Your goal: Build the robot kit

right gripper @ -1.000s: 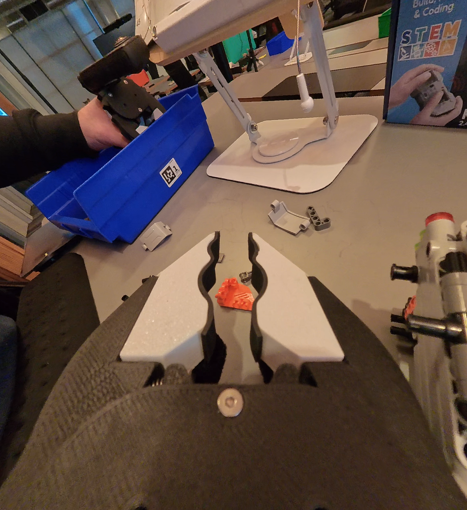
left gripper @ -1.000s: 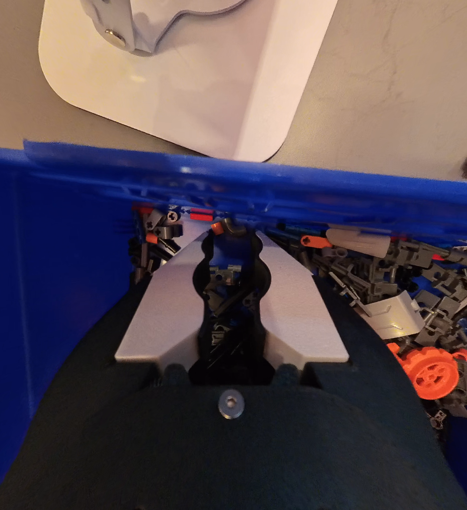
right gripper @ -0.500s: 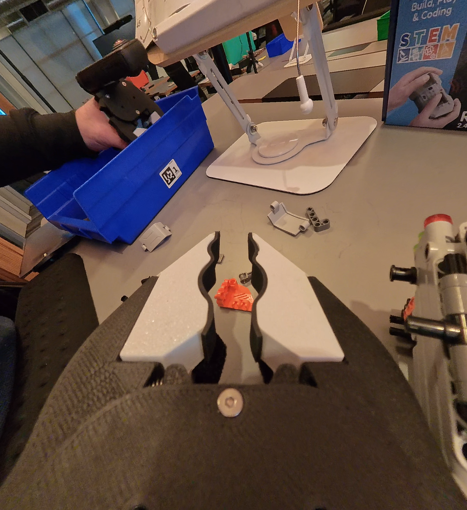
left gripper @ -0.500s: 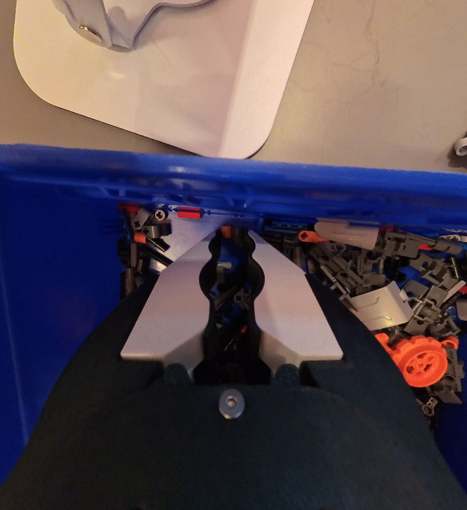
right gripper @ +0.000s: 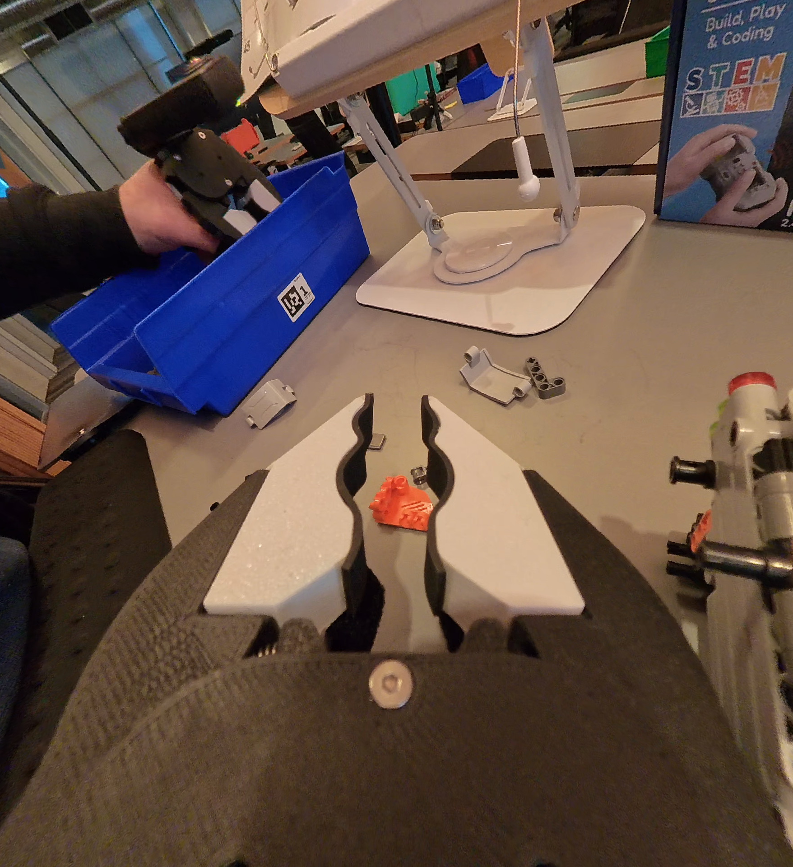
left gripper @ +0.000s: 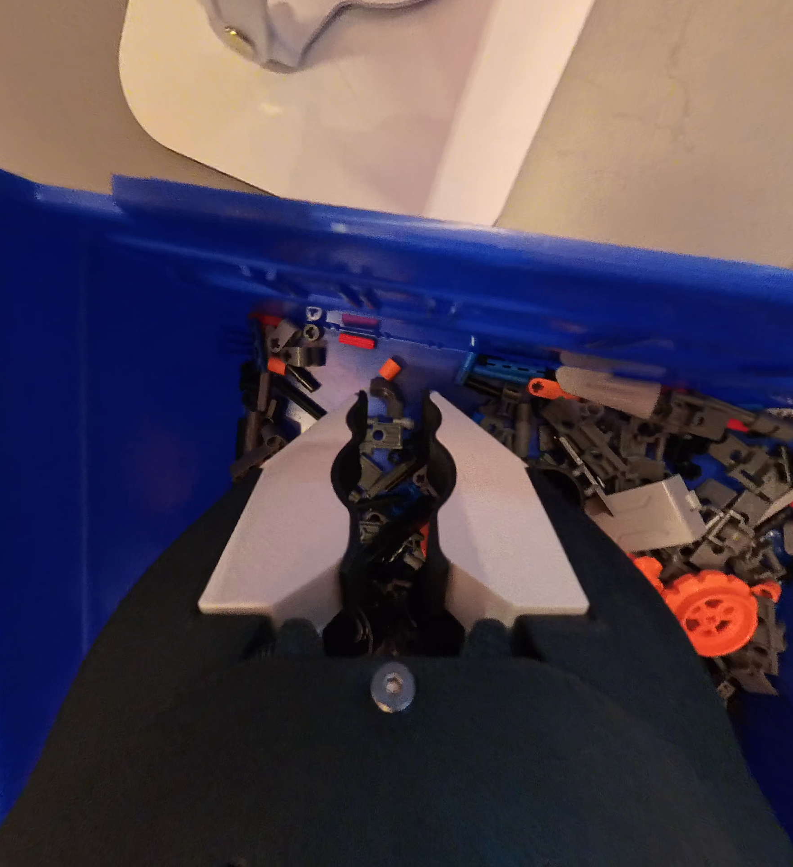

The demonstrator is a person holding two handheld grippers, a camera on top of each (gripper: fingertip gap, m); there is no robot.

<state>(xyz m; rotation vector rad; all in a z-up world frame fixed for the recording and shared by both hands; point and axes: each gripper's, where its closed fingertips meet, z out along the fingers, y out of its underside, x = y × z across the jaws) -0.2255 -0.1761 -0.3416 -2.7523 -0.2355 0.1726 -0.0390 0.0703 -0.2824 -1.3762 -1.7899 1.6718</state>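
Note:
My left gripper is open inside a blue bin, its tips just above a heap of small grey, black and blue building parts. A grey connector lies between the fingers; I cannot tell if they touch it. An orange wheel lies at the right of the heap. The right wrist view shows this gripper held by a hand in the bin. My right gripper is open and low over the grey table, with an orange-red part lying between its fingers.
On the table lie a light grey panel beside a dark grey beam, and another grey panel by the bin. A white stand base is behind them. A white and grey built model stands at the right, a blue box at the back right. Left tips to right tips: about 30 centimeters. My left gripper's tips are some 15 centimeters from the orange wheel.
My left gripper has shifted slightly inside the bin, and the white stand base now shows farther right in its view. The right gripper has not moved.

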